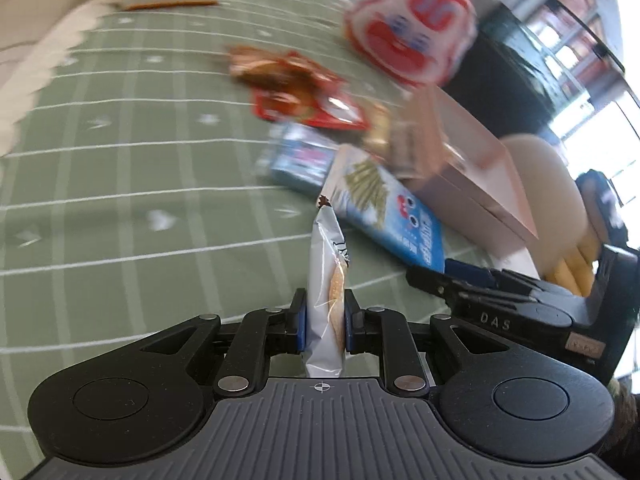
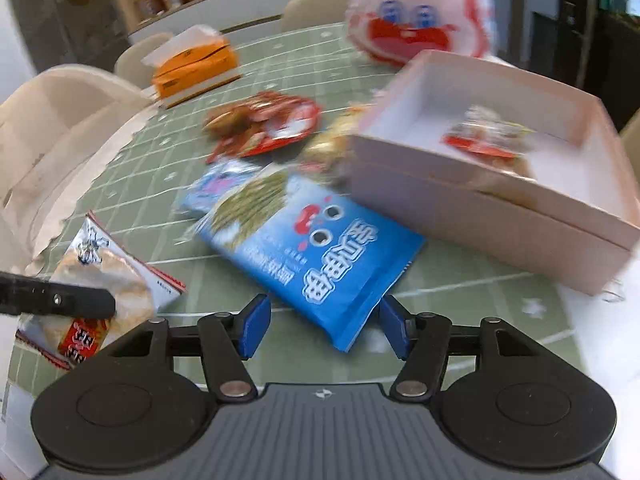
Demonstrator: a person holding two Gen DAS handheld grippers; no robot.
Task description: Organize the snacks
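My left gripper (image 1: pixel 325 308) is shut on a silver-white cracker packet (image 1: pixel 326 248), held on edge above the green checked tablecloth (image 1: pixel 120 200). The right wrist view shows that same packet (image 2: pixel 104 276) at the lower left, with a black finger (image 2: pixel 60 300) of the left gripper across it. My right gripper (image 2: pixel 324 320) stands open over the near corner of a blue snack bag (image 2: pixel 312 240) lying flat on the cloth; its pads do not press the bag. Just right of the bag stands an open pink box (image 2: pixel 480 216) with a red packet (image 2: pixel 484 136) inside.
Beyond the blue bag lie a red snack packet (image 2: pixel 264 124), a small blue packet (image 2: pixel 224 184) and gold wrappers (image 2: pixel 328 144). A big white-and-red bag (image 2: pixel 416 16) stands behind the box. An orange tissue box (image 2: pixel 196 68) sits at the far left. Beige chairs (image 2: pixel 60 120) ring the table.
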